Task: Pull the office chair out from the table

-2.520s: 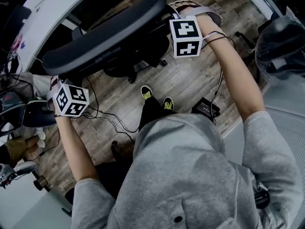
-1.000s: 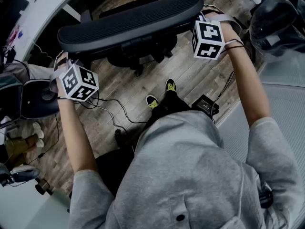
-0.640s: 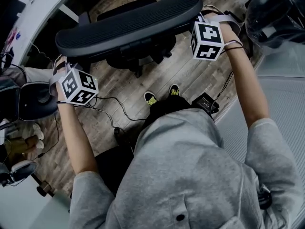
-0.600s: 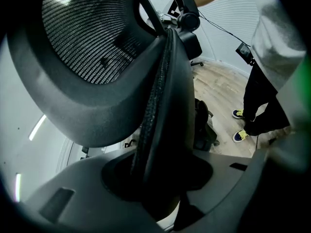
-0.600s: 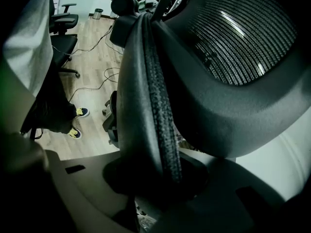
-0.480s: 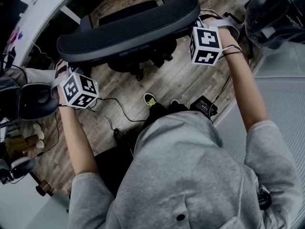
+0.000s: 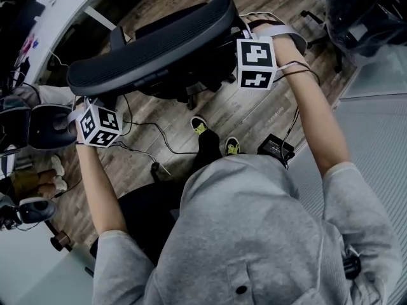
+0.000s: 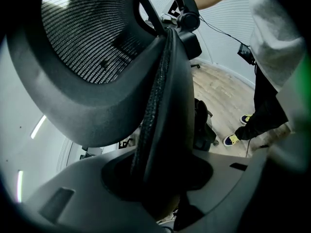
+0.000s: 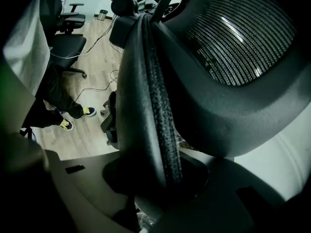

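In the head view the black office chair's mesh backrest (image 7: 152,46) lies slantwise across the top, its seat and base (image 7: 184,84) below it on the wood floor. My left gripper (image 7: 95,124) holds the backrest's left end and my right gripper (image 7: 255,61) holds its right end; the fingertips are hidden under the rim. In the left gripper view the backrest's padded edge (image 8: 158,110) runs down into my left gripper (image 8: 155,188). The right gripper view shows the same edge (image 9: 158,106) seated in my right gripper (image 9: 155,178). The white table (image 7: 63,8) curves along the upper left.
Another dark chair (image 7: 44,126) stands at the left, close to my left hand. A further chair (image 7: 365,11) is at the upper right. Cables (image 7: 152,148) and a black box (image 7: 275,148) lie on the floor by the person's yellow-trimmed shoes (image 7: 198,124).
The backrest and both grippers have shifted left in the head view, and the backrest now slants more, its left end lower. Both grips hold. The person's feet have stepped.
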{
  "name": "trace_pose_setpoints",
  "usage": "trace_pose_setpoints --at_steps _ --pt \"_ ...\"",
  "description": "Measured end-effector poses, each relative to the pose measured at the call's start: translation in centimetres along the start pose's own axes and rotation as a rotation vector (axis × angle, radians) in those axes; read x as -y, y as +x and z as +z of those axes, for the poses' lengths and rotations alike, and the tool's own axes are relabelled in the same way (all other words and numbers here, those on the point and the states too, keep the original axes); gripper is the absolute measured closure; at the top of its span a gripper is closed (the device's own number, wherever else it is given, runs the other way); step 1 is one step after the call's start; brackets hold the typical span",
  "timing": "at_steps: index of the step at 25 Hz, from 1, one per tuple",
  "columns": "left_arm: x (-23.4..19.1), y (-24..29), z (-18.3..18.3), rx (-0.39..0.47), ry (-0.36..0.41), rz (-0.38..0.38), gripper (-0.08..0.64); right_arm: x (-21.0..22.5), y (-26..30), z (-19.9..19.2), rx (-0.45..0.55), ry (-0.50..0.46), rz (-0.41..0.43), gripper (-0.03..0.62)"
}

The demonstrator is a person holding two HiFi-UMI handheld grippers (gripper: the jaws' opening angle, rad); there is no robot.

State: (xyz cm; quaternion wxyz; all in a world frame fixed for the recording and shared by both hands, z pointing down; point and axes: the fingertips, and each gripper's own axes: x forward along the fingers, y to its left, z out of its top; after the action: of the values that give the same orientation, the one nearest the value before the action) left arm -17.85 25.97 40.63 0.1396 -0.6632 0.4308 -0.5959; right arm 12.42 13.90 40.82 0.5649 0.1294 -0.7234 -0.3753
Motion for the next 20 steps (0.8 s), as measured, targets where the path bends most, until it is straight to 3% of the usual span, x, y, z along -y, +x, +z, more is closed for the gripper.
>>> trace_pose_setpoints --at_steps 20 --pt "10.3 -9.5 2.6 -0.031 -0.028 0.007 0.391 -8.7 -8.6 -1.6 0.048 -0.021 -0.025 0.44"
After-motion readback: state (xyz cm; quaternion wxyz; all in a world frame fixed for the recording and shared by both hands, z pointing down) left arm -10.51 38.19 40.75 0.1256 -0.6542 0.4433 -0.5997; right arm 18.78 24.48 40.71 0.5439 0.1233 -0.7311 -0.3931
